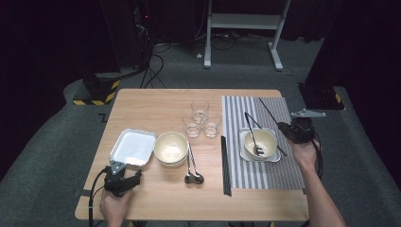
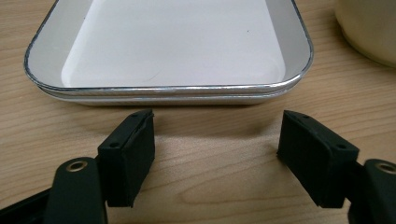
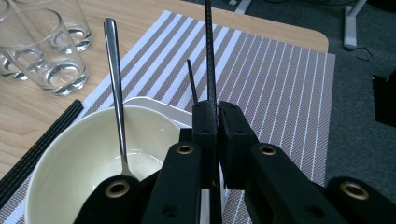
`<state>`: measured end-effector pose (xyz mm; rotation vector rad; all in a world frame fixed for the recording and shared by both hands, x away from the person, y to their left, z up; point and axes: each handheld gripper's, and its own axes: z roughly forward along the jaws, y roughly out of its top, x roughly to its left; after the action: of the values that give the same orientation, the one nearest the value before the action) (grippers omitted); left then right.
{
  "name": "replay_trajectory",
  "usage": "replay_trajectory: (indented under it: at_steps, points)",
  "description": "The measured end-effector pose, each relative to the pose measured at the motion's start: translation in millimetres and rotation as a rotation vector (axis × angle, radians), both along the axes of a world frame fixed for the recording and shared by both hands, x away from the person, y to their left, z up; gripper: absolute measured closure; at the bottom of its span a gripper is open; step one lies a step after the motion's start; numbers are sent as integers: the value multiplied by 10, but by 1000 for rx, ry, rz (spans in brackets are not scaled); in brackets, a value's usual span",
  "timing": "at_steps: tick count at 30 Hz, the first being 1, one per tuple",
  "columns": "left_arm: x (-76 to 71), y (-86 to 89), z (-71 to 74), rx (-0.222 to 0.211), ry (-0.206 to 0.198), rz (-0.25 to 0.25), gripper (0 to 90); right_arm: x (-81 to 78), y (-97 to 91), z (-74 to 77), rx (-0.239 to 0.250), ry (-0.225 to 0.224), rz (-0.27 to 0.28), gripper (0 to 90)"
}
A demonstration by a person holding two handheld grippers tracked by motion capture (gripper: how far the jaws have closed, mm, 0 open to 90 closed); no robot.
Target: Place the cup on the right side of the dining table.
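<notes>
My right gripper (image 1: pixel 283 126) (image 3: pixel 217 109) is shut on a thin black chopstick (image 1: pixel 269 111) (image 3: pixel 209 56), which points away over the striped placemat (image 1: pixel 236 109) (image 3: pixel 280 79). A second black stick (image 3: pixel 192 81) lies just left of it, by the plate's rim. Beside the jaws, a cream bowl (image 1: pixel 267 139) (image 3: pixel 84 154) sits on a white square plate with a metal spoon (image 1: pixel 252 135) (image 3: pixel 116 79) leaning in it. My left gripper (image 1: pixel 125 171) (image 2: pixel 217 140) rests open on the wood just short of the white tray (image 1: pixel 116 149) (image 2: pixel 163 91), with nothing between its jaws.
Another cream bowl (image 1: pixel 171 147) (image 2: pixel 369 28) stands right of the tray, with two spoons (image 1: pixel 193 165) next to it. Three glasses (image 1: pixel 201 118) (image 3: pixel 46 51) cluster mid-table. A pair of black chopsticks (image 1: pixel 226 165) (image 3: pixel 42 140) lies along the placemat's left edge.
</notes>
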<state>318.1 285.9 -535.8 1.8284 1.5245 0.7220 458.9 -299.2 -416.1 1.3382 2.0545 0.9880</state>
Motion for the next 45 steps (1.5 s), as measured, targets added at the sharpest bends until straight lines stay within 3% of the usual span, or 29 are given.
replay_trajectory:
  at_steps: [6, 45]
  points:
    - [0, 0, 1, 0, 1, 0, 272, 73, 20, -34, -22, 13, 8, 861]
    - [2, -3, 0, 1, 0, 5, 273, 392, -26, -404, -53, 113, 48, 860]
